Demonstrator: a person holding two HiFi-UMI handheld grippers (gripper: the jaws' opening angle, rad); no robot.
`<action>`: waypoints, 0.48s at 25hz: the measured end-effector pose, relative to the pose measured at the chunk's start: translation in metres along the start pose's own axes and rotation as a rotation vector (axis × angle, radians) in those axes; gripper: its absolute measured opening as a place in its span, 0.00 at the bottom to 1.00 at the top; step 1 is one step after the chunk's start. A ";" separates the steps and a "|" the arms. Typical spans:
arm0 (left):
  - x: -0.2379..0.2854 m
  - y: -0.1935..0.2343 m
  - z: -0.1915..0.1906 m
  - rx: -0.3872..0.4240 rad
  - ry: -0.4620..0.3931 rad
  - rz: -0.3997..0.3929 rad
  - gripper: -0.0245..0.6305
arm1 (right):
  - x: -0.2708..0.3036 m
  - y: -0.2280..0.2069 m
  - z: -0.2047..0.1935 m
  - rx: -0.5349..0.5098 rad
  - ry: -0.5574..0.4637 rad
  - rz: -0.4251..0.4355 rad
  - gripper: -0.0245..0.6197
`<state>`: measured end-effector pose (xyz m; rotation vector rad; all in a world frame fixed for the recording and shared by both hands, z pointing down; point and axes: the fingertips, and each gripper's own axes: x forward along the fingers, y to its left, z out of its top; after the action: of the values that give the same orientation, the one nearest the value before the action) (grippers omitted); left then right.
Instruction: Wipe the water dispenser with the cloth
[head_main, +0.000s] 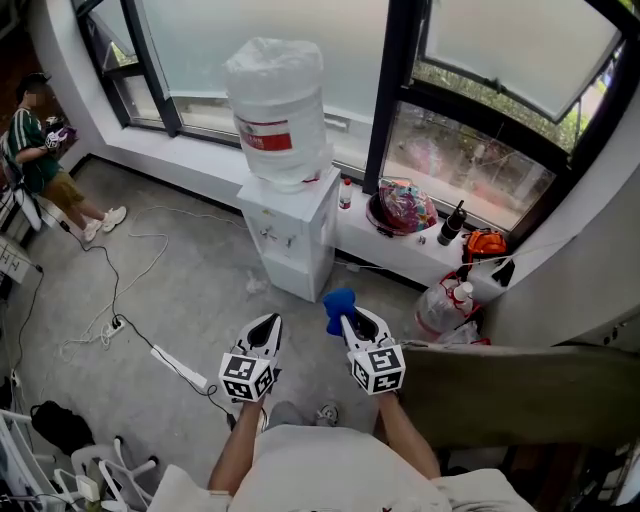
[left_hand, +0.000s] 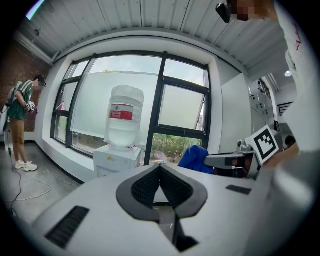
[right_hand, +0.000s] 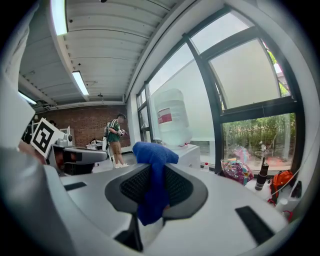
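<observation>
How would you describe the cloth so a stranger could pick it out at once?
Find the white water dispenser under the window. In front of it, the right gripper is shut on the cloth. It is the only bright blue thing there.

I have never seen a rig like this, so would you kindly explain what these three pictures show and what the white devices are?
There is no robot here. A person holds a hand-held two-jaw gripper in each hand; the cubes with square markers are part of the grippers.

The head view comes from a camera on the person's head, looking down at the left gripper and the right gripper. The other two pictures come from cameras riding on each gripper, looking along its jaws.

The left gripper's jaws are shut with nothing between them. The right gripper's jaws are shut on a blue cloth.

Ahead, on the floor by the window, stands the white water dispenser with a bottle on top. The cloth is not touching it. A power strip lies on the floor, and another person stands far left.
</observation>
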<state>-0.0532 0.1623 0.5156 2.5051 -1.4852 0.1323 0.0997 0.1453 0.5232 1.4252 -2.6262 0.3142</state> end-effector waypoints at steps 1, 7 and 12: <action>0.001 0.000 -0.001 -0.002 0.002 0.005 0.06 | 0.001 -0.001 0.000 0.001 0.001 0.004 0.17; 0.005 0.005 -0.002 -0.006 0.001 0.033 0.05 | 0.008 -0.006 -0.004 -0.001 0.012 0.025 0.17; 0.009 0.016 -0.007 -0.025 0.005 0.055 0.05 | 0.020 -0.011 -0.006 0.000 0.022 0.036 0.17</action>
<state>-0.0625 0.1488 0.5263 2.4437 -1.5442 0.1286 0.0986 0.1245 0.5346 1.3679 -2.6365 0.3324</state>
